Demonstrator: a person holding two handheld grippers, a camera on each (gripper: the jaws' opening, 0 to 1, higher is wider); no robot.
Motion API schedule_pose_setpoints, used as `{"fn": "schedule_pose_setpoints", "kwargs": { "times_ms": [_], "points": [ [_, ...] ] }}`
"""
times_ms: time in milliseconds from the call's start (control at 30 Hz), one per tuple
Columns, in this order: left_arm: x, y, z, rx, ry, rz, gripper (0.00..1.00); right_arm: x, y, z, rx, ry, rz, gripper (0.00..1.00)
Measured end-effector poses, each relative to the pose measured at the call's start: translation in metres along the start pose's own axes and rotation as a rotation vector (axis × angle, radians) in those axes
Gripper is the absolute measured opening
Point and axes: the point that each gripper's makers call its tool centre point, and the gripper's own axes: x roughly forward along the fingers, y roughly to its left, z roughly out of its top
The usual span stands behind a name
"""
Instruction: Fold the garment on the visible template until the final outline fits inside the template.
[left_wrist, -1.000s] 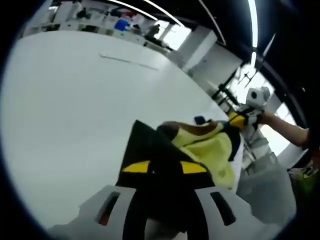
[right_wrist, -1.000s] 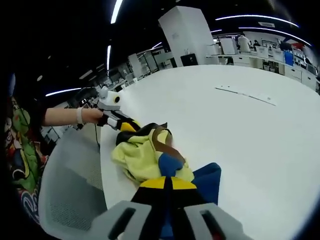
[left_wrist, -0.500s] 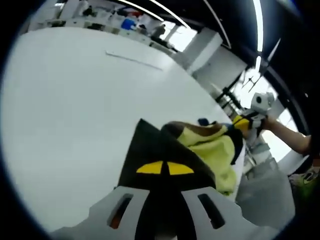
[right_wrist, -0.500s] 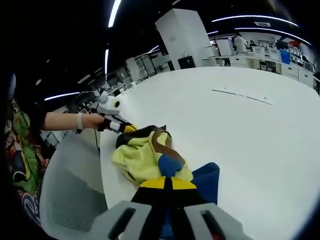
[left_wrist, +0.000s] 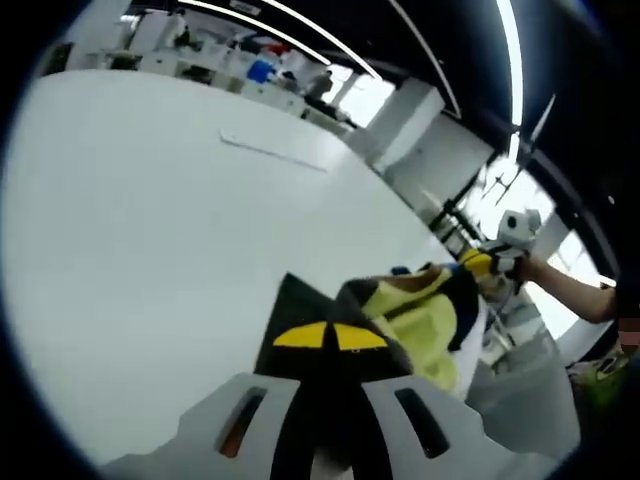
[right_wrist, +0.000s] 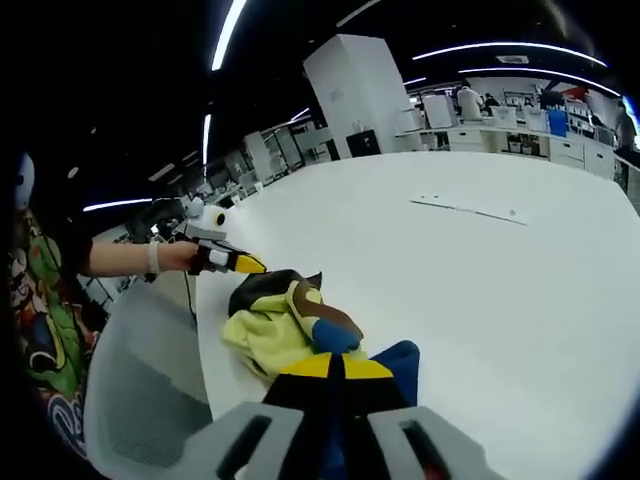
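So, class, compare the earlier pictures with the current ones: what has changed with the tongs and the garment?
Little has changed. Both tongs, left and right, stay shut on the crumpled yellow, blue and brown garment, bunched slightly tighter. It remains at the edge of the white table.

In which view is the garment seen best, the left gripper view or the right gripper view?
The right gripper view. There the garment shows its yellow, brown, blue and black parts, bunched on the white table. In the left gripper view the garment is partly covered by the left gripper, so mostly yellow and dark folds appear.
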Motion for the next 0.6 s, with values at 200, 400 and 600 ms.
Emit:
{"fn": "schedule_pose_setpoints", "kwargs": {
  "times_ms": [200,400,600],
  "points": [
    [-0.006,-0.002,0.013,0.009,-0.032,0.0,0.0,-0.004,-0.002,0.004,-0.009,-0.015,-0.011,0.0],
    [-0.009,-0.005,0.024,0.015,-0.058,-0.004,0.0,-0.01,-0.002,0.015,-0.014,-0.048,-0.025,0.0],
    [-0.012,-0.005,0.037,0.034,-0.07,-0.012,0.0,-0.016,0.0,0.026,-0.016,-0.079,-0.033,0.0]
  ]
}}
